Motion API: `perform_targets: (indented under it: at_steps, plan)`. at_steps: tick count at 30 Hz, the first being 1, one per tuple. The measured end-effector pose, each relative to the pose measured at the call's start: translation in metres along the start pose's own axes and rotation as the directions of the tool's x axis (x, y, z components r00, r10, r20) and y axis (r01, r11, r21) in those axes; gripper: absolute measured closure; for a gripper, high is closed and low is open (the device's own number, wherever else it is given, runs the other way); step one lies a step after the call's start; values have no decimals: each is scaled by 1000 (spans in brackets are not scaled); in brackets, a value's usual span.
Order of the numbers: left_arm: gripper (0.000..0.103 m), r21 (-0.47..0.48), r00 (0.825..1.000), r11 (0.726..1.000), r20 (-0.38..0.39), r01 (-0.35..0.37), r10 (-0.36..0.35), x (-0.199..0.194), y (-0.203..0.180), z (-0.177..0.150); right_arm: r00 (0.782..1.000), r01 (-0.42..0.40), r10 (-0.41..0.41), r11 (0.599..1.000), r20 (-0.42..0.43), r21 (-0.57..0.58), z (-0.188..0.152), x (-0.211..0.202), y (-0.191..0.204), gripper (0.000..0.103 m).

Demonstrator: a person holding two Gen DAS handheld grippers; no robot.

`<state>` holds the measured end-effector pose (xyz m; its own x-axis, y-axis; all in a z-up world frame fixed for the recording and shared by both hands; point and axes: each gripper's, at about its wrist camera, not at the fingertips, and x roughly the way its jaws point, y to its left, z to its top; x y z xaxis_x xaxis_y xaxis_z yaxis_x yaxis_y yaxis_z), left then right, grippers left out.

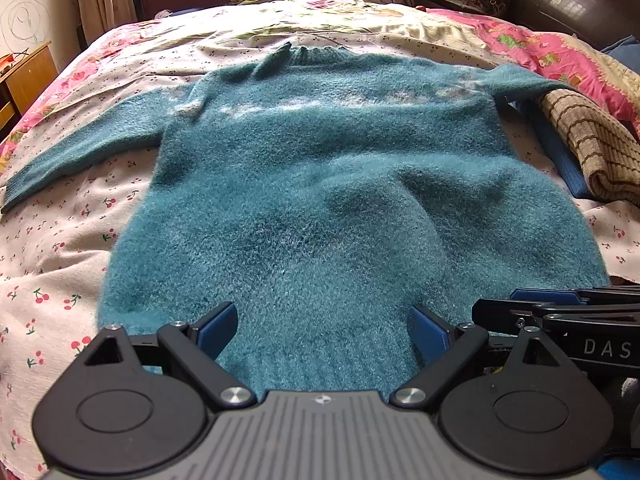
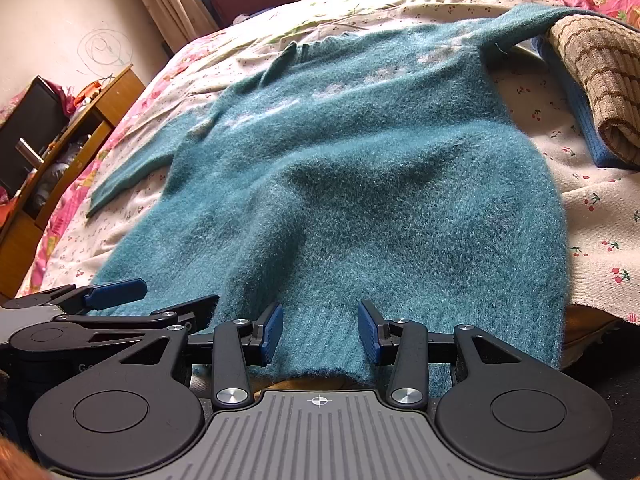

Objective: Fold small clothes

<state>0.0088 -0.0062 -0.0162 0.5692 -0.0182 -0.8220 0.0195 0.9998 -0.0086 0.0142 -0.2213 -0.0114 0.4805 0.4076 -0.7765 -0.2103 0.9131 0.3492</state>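
On the bed (image 1: 60, 240), teal sweater (image 1: 320, 184) lies flat, neck at far end, hem nearest both grippers; one sleeve stretched out to the side, the other runs under a striped cloth (image 1: 596, 140); left gripper (image 1: 322, 334) spread wide over hem, nothing betw. pads; right gripper (image 2: 320, 332) also spread, hem edge betw. its pads, not pinched; the 2 tools sit side by side, nearly touching.

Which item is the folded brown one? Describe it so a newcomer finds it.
On the cherry-print bed sheet, go to the teal sweater's right sleeve. At its end lies the folded towel: tan with dark brown grid stripes, resting partly on a blue garment.
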Motion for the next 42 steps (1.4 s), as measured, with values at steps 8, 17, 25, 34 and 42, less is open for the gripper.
perform_targets:
  at_steps: [8,17,25,34,42]
  plan:
    - [2,-2,1000,1000,-7,5,-5,3,1,0,1000,1,-1,1000,-2,0,0,1,0,62]
    - [2,-4,1000,1000,-16,11,-11,6,2,0,1000,2,-2,1000,-4,0,0,1,0,62]
    - [2,-7,999,1000,-29,17,-17,9,3,1,1000,6,-6,1000,-12,0,1,6,-1,62]
    - [3,16,1000,1000,-20,23,-23,11,1,9,999,36,-36,999,3,-23,9,5,0,62]
    - [2,22,996,996,14,84,-84,8,2,36,997,69,-67,997,42,-30,30,1,-4,62]
